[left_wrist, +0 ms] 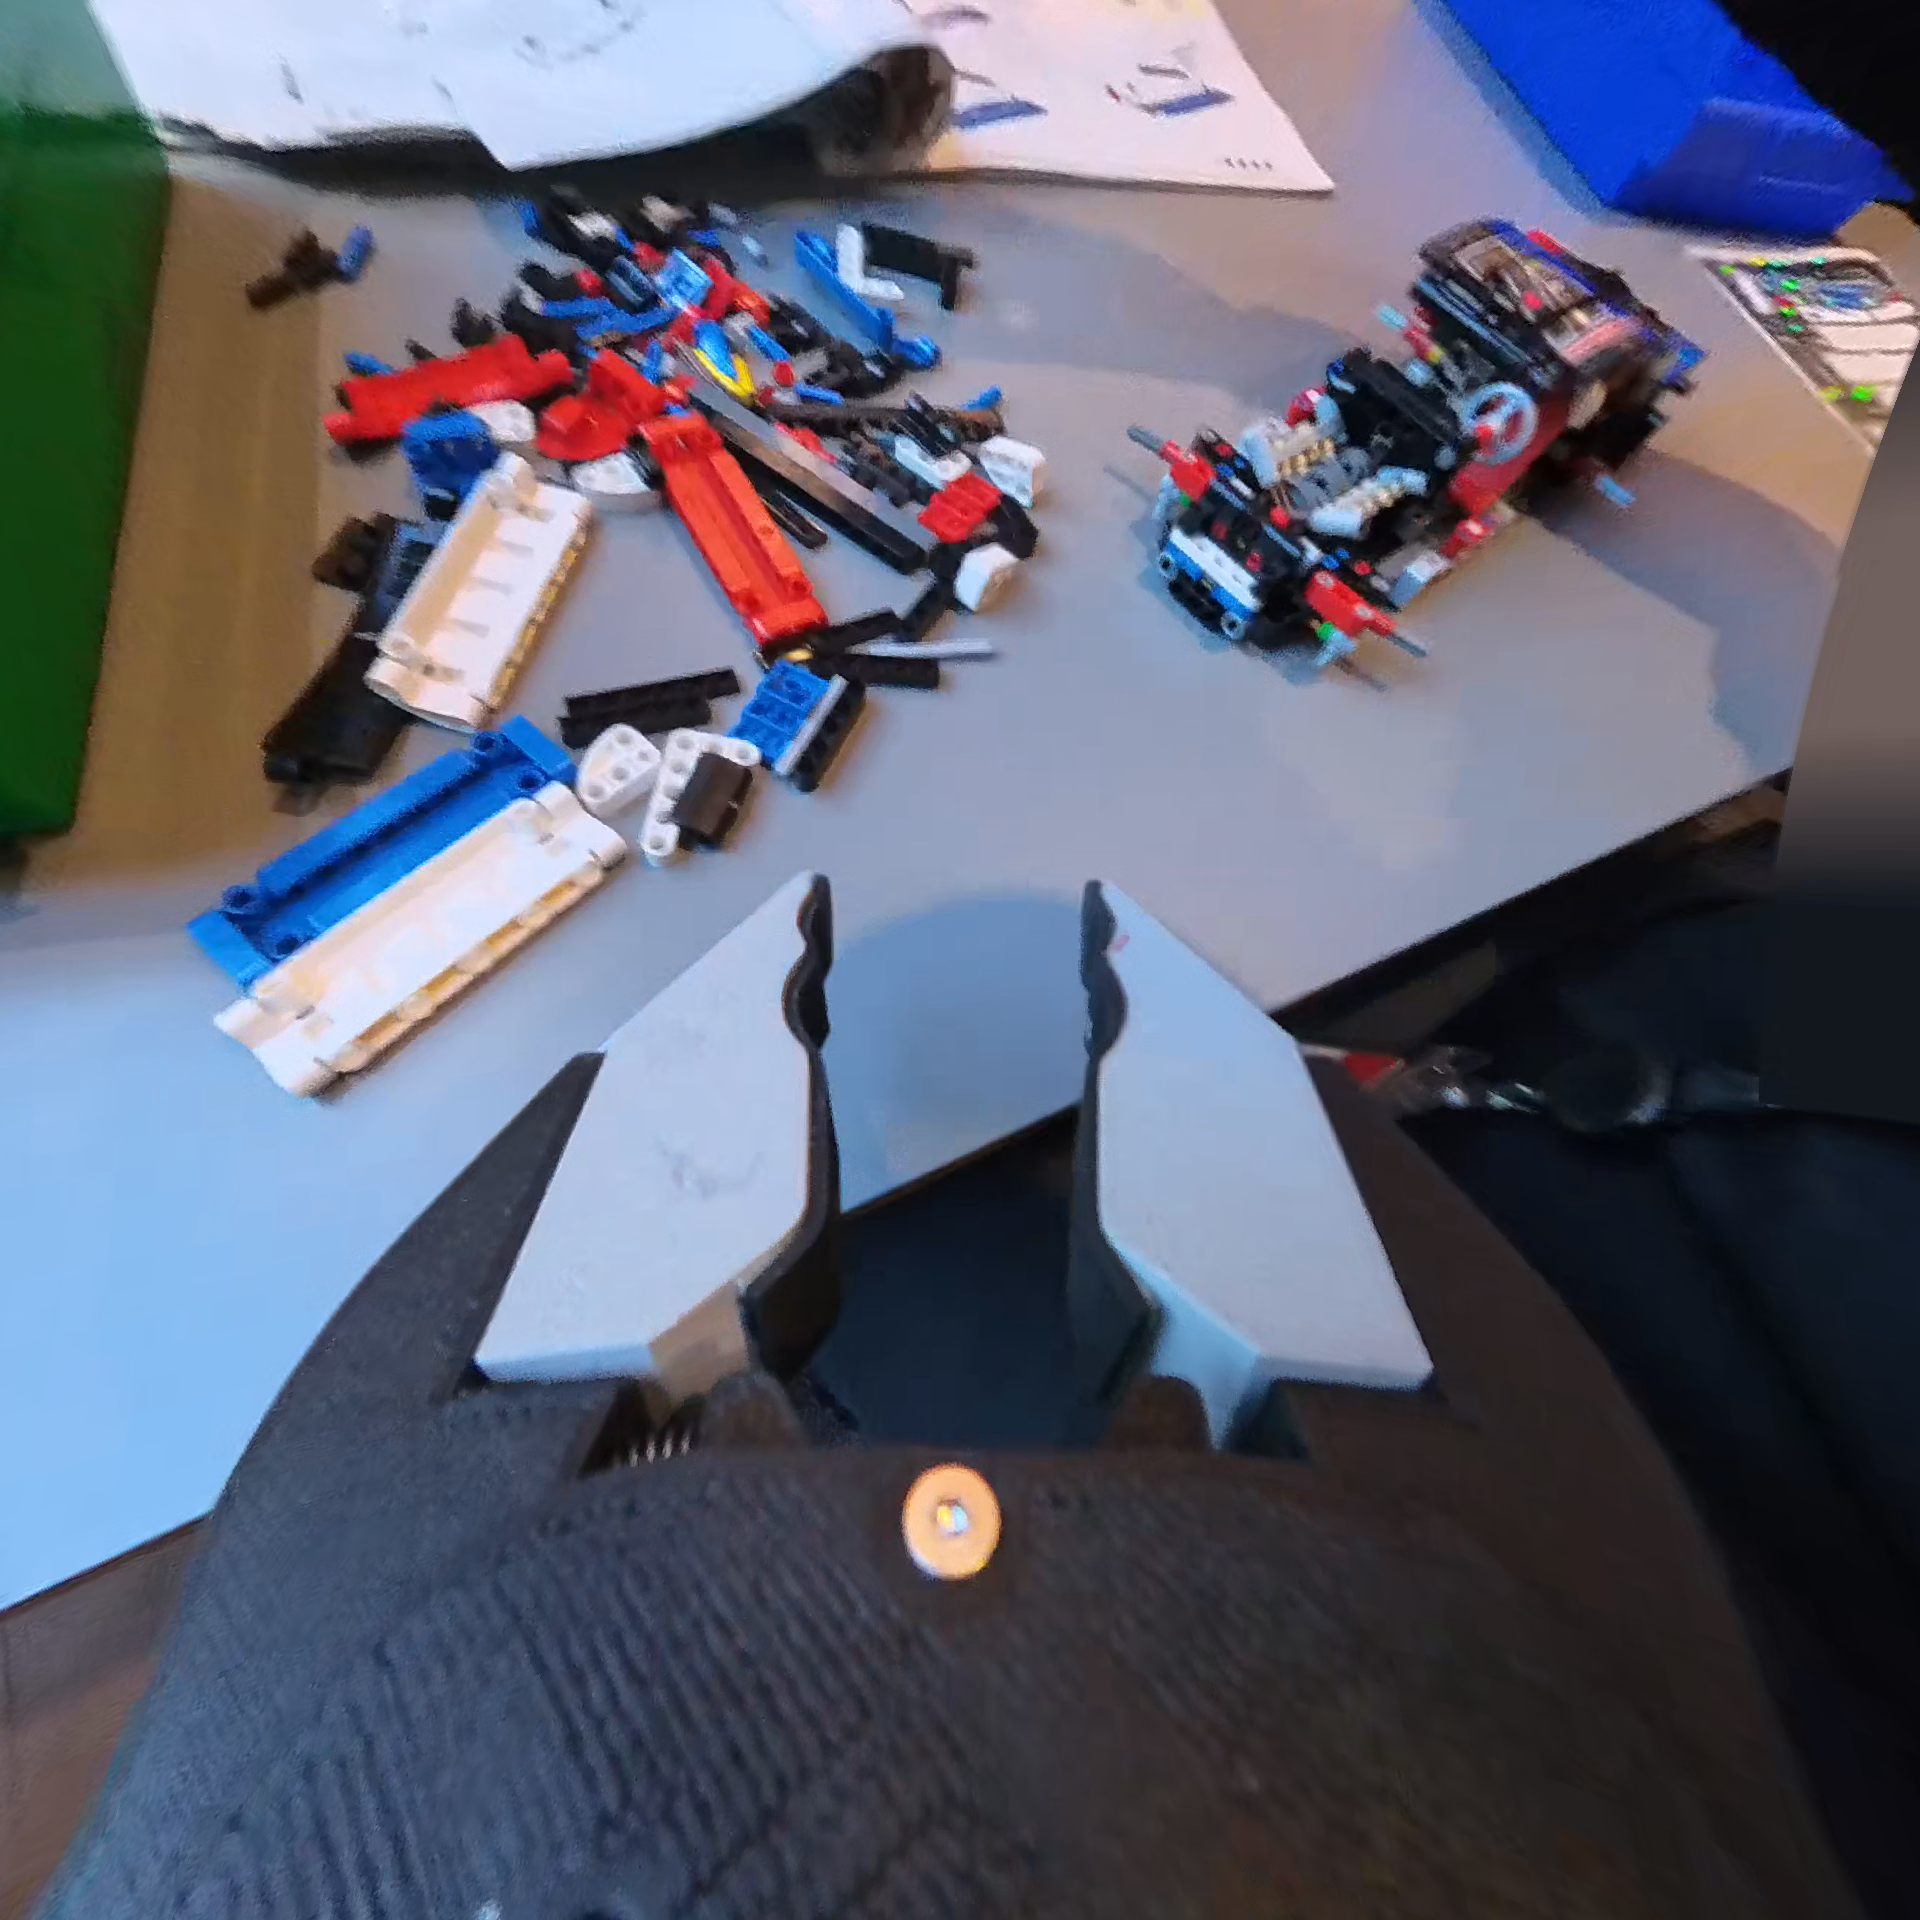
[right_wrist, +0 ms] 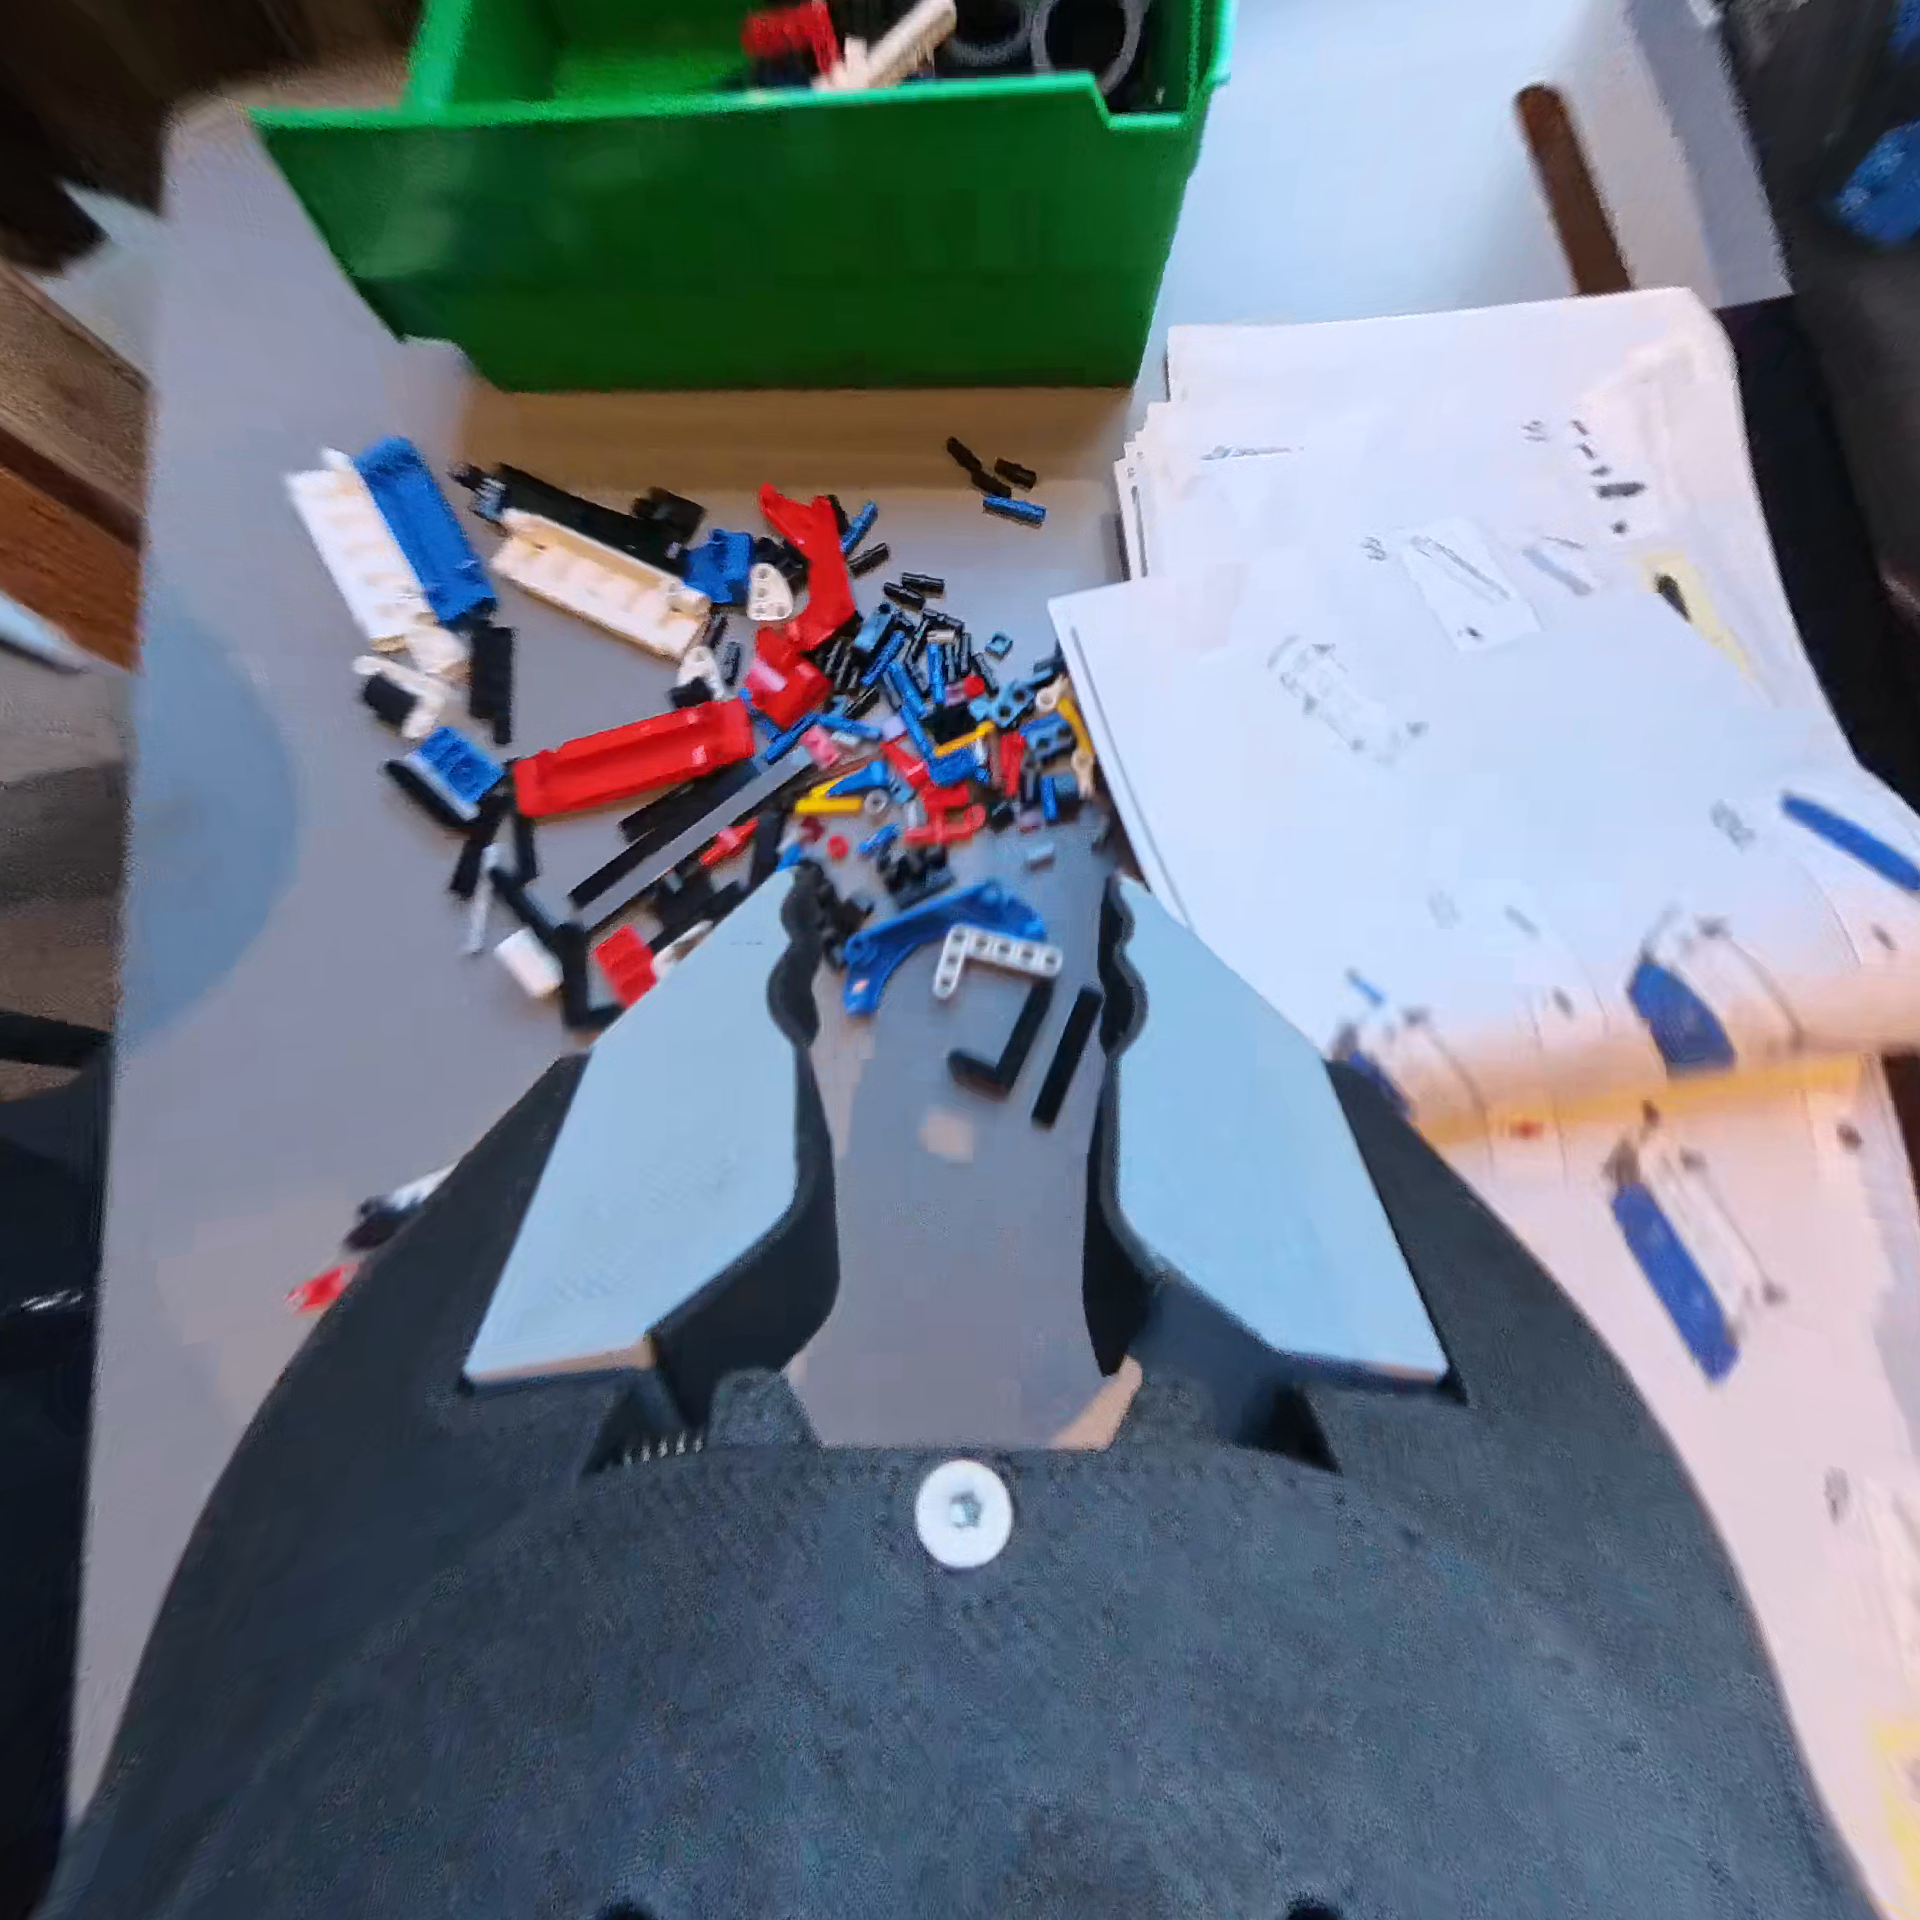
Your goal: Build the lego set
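Note:
A part-built lego car (left_wrist: 1423, 447), black, red and blue, stands on the grey table (left_wrist: 1143, 748) at the right. A pile of loose pieces (left_wrist: 665, 457) in red, blue, black and white lies left of it and also shows in the right wrist view (right_wrist: 790, 727). My left gripper (left_wrist: 956, 914) is open and empty, hovering near the table's front edge, short of the pile. My right gripper (right_wrist: 956, 914) is open and empty above the near edge of the pile, over a blue curved piece (right_wrist: 935, 925), a white angled beam (right_wrist: 987, 956) and black beams (right_wrist: 1039, 1049).
A green bin (right_wrist: 769, 229) with more parts stands beyond the pile. The open instruction booklet (right_wrist: 1507, 748) lies at the right of the pile and shows at the far side in the left wrist view (left_wrist: 1101, 94). A blue box (left_wrist: 1642, 114) sits far right, a sticker sheet (left_wrist: 1829, 312) beside it. The tips of one gripper are about 30 cm away from the tips of the other. The blue curved piece (right_wrist: 935, 925) sits 12 cm or so from the ends of my right fingers. My left wrist view (left_wrist: 848, 297) looks at it from another angle.

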`<state>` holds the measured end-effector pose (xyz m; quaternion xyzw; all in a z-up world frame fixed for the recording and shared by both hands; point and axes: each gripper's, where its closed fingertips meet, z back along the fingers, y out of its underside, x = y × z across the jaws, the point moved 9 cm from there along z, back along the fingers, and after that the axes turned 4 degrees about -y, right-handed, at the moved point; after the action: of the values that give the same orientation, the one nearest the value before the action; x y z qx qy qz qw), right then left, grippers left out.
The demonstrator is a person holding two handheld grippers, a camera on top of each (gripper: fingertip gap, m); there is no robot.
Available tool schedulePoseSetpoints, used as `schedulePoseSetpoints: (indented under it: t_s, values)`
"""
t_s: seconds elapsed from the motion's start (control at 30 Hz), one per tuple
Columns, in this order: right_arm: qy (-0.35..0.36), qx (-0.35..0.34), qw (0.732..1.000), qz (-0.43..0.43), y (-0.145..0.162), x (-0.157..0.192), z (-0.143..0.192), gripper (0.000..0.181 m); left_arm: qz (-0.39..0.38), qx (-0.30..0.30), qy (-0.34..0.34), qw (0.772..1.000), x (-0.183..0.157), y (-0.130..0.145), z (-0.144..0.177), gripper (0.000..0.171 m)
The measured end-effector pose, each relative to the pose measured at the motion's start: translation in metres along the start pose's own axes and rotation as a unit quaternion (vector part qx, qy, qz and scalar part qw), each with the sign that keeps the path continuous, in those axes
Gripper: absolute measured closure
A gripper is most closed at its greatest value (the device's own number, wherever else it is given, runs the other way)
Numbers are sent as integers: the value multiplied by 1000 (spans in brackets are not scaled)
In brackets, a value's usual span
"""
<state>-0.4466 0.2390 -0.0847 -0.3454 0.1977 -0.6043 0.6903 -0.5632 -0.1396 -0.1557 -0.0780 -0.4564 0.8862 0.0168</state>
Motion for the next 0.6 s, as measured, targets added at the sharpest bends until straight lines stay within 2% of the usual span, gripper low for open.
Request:
schedulePoseSetpoints:
  t_s: [0.1, 0.23, 0.3, 0.4, 0.6]
  values:
    - [26, -31, 999, -25, 50, 11, 56, 134, 6, -17, -38, 999, 4, -12, 1, 125]
    - [73, -68, 993, -65, 134, 25, 103, 139, 9, -65, -1, 998, -6, -25, -11, 125]
    - [88, -86, 988, -92, 172, 31, 113, 139, 13, -85, 22, 996, -13, -29, -21, 123]
    - [103, -128, 980, -115, 214, 39, 119, 138, 13, -96, 42, 994, -27, -34, -38, 121]
    - [204, -199, 956, -71, 255, 44, 130, 138, -13, -143, 51, 988, -55, -39, -60, 122]
